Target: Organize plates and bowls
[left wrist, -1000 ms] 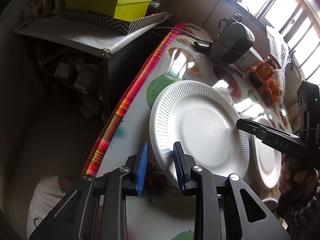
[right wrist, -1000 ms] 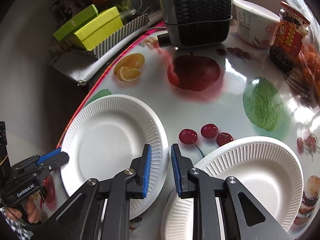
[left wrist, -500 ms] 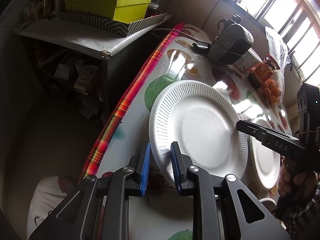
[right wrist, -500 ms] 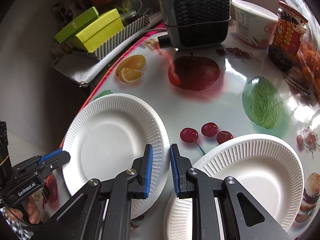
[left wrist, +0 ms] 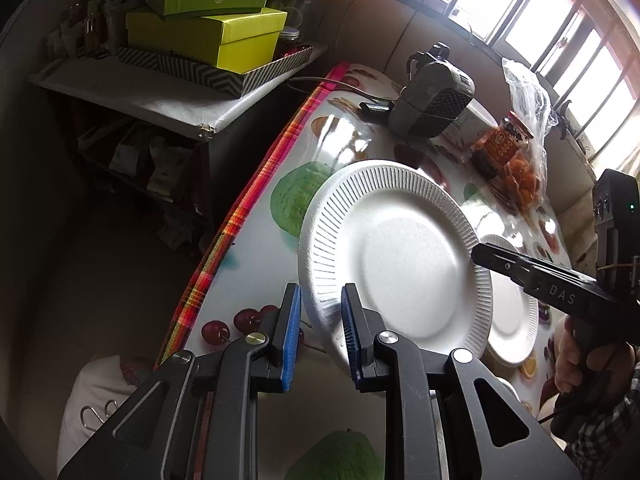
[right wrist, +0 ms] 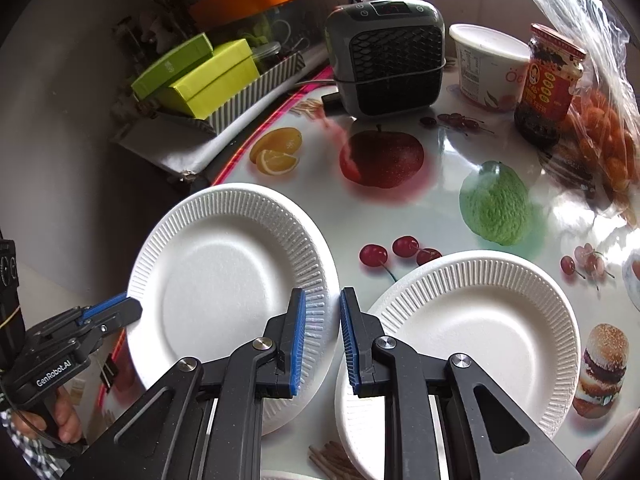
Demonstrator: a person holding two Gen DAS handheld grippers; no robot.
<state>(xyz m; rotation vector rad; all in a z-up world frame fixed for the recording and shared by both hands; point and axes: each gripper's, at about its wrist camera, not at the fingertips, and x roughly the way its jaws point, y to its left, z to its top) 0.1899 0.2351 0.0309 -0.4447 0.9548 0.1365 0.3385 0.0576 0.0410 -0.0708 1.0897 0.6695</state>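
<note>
- Plate (left wrist: 400, 264), white foam, sits tilted by the tabletop's (right wrist: 440, 184) left edge, both claws clamped on opposite rims.
- Left claw (left wrist: 320, 330) pinches the near rim; right claw (right wrist: 322, 336) pinches the side facing the second plate (right wrist: 472, 332).
- Risk: uneven pulls could bend or tear the thin rim.
- Swinging it across might knock the second plate.

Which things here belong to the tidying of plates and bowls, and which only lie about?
For the job:
- left plate, gripped at opposite rims by the left gripper and right gripper
- right plate, on the table

Lying about:
- heater
- white tub
- sauce jar
- bag of oranges
- green boxes
</note>
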